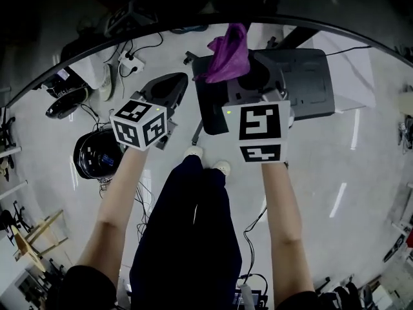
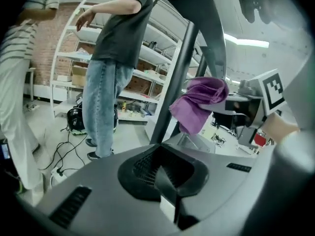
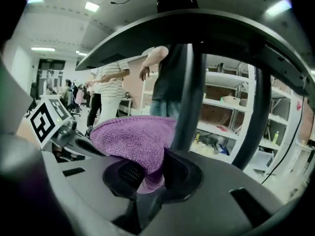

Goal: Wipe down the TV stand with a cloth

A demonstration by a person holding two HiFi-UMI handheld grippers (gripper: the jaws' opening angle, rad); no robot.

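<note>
black round device (image 1: 97,154) sits on the floor at 9 o'clock in the head view, with cables (image 1: 129,53) at 11 o'clock of it. left gripper (image 1: 171,89) (image 2: 170,183) is held out in the air, jaws pressed together with nothing between them. left gripper view: a person in a dark tee and jeans (image 2: 110,58) stands at 10 o'clock, with white shelving (image 2: 147,48) behind. the dark pole of the tv stand (image 2: 174,77) rises at 12 o'clock. purple cloth (image 1: 229,53) (image 2: 199,104) (image 3: 135,141) hangs at 1 o'clock of the left jaws, near the pole, contact not clear. right gripper (image 1: 248,76) (image 3: 147,181) has its jaws clamped on the cloth's lower fold and the rest bunches up over the jaws. right gripper view: the stand's pole (image 3: 189,92) is right behind the cloth at 12 o'clock, its grey curved top overhead. more shelving (image 3: 231,107) is at 3 o'clock.
</note>
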